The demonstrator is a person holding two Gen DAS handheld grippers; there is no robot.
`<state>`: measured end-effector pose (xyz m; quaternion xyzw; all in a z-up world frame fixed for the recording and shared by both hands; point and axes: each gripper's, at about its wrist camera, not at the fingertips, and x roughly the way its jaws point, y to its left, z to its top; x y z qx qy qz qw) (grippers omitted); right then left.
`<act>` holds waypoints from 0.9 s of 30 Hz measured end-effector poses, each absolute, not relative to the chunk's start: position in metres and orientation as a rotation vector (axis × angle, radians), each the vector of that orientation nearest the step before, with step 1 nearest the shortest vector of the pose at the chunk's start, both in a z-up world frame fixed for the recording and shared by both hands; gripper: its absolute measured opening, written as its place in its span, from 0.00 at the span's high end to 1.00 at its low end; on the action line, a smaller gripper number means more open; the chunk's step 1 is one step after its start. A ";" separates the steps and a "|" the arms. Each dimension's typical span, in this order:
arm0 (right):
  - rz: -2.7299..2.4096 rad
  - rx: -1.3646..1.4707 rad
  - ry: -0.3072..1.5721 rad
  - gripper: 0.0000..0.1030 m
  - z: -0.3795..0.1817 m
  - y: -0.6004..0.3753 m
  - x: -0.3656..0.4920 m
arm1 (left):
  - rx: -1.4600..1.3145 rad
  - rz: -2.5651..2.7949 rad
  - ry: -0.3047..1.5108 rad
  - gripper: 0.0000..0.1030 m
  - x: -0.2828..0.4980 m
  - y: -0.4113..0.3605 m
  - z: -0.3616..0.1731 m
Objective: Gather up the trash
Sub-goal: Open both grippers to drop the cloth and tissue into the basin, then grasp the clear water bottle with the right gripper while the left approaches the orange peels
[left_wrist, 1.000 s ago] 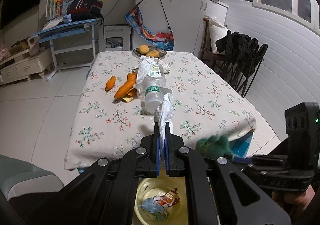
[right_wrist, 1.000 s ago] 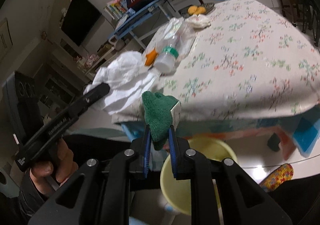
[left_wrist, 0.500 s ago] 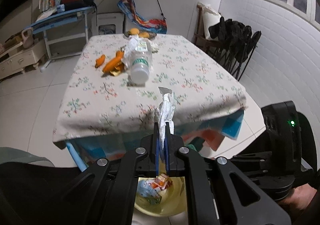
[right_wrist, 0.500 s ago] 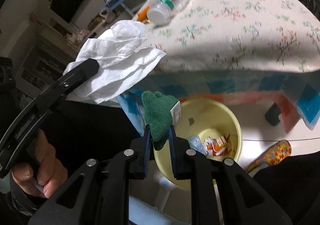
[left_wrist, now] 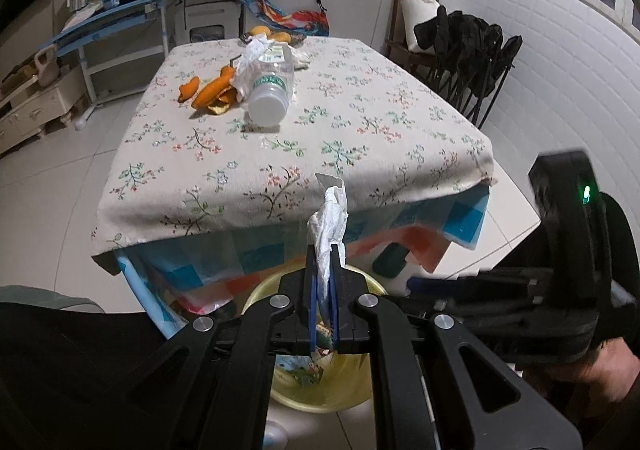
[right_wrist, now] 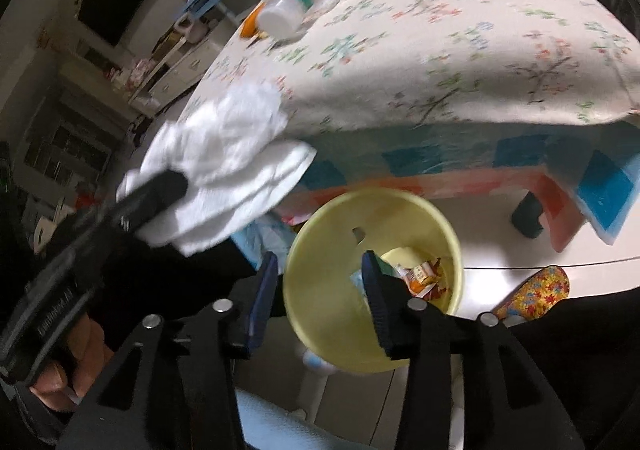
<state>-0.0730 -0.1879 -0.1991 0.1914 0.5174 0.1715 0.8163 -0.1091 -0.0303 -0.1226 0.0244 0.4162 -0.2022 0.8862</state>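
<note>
Nearest, the right gripper (right_wrist: pixel 318 290) hangs over the yellow bin (right_wrist: pixel 332 218) on the floor, its jaws opening with nothing between them. A green scrap shows just behind its right finger, down inside the bin, beside the wrappers (right_wrist: pixel 424 276) already lying there — so some trash is collected.

Just beside it, the left gripper (left_wrist: pixel 325 282) is clamped tight on a crumpled white tissue (left_wrist: pixel 330 222), held above the same bin at the near edge of the tabletop (left_wrist: pixel 360 138). That piece is not yet dropped; I judge its release to be the step in hand.

Farther off, more waits on the flowered cloth: an empty plastic bottle (left_wrist: pixel 269 96) on its side, orange peels (left_wrist: pixel 210 92) touching it, and a crumpled wrapper (left_wrist: pixel 252 52) against the bottle's far end. At the very back sits a dish with what look like whole fruit (left_wrist: pixel 276 35) — probably not trash, though I cannot be sure.

So the job looks partly done, with the tissue and the cluster on the tabletop left.
</note>
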 end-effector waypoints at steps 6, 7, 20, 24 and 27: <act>0.292 0.484 1.008 0.49 -0.188 -0.209 -0.073 | 0.095 -0.449 0.924 0.87 -0.110 -0.040 -0.133; 0.284 0.493 0.990 0.48 -0.186 -0.212 -0.074 | 0.103 -0.443 0.924 0.78 -0.110 -0.042 -0.133; 0.258 0.514 0.923 0.42 -0.178 -0.218 -0.076 | 0.105 -0.359 0.870 0.41 -0.110 -0.036 -0.126; 0.260 0.507 0.921 0.42 -0.178 -0.218 -0.075 | 0.112 -0.345 0.855 0.37 -0.111 -0.036 -0.124; 0.261 0.507 0.921 0.42 -0.177 -0.217 -0.076 | 0.117 -0.337 0.844 0.36 -0.112 -0.036 -0.122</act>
